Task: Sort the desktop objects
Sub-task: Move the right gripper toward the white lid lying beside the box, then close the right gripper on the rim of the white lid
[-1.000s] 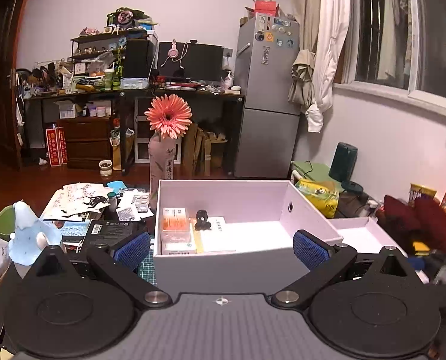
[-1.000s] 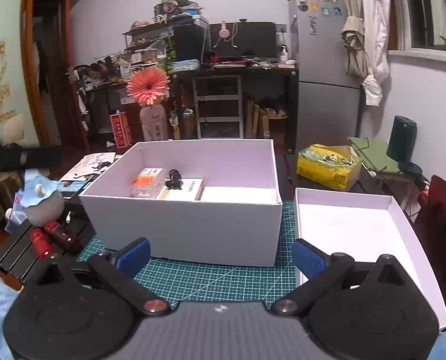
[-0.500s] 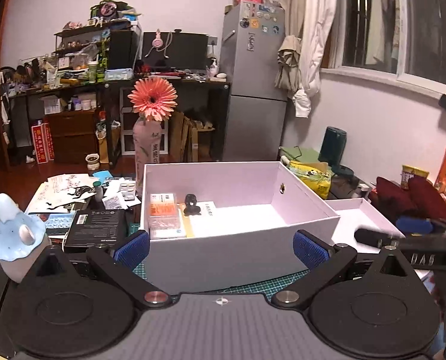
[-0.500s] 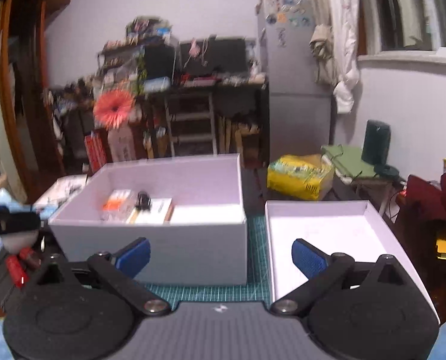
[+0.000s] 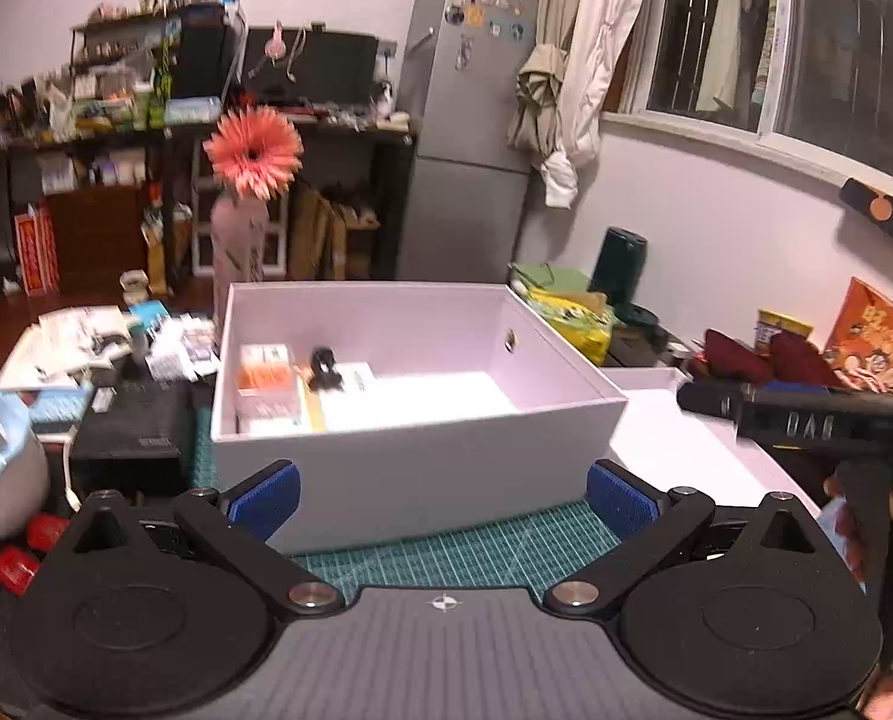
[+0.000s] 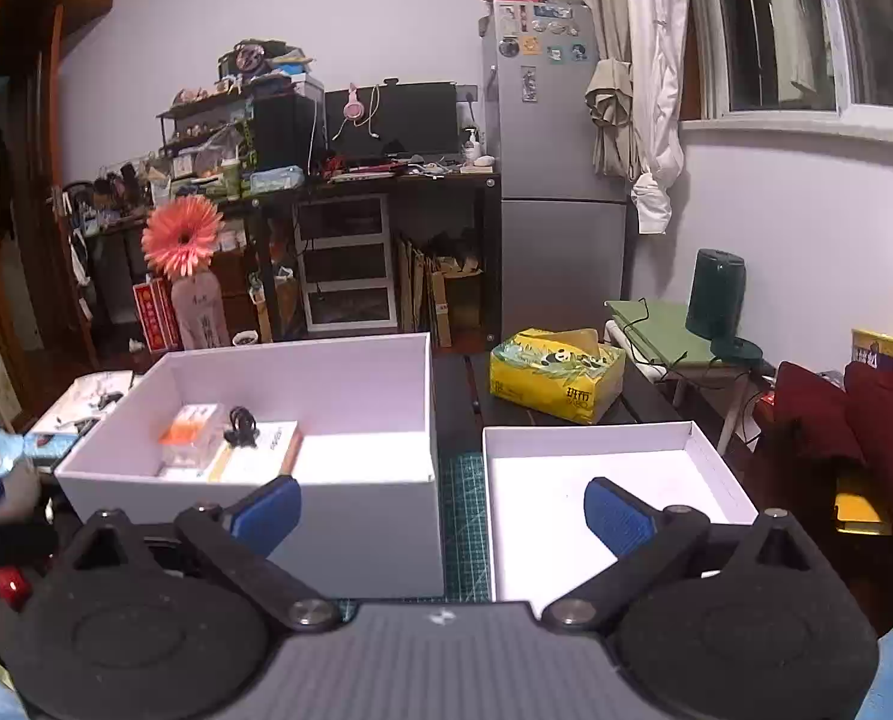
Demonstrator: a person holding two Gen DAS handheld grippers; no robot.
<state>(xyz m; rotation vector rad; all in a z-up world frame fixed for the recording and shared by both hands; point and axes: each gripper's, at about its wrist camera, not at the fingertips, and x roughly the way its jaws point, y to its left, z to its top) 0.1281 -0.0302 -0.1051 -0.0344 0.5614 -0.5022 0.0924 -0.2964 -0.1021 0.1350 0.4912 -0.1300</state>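
Both the left gripper (image 5: 440, 495) and right gripper (image 6: 440, 507) hover spread wide, holding nothing, before the white storage box (image 6: 350, 516), which already holds an orange-labelled packet (image 6: 189, 429). Judging by this, a fresh pick is pending: the black box (image 5: 131, 423) left of it seems nearest.

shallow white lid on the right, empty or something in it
Empty: the right wrist view shows the shallow white lid with a bare white floor, nothing lying inside it.
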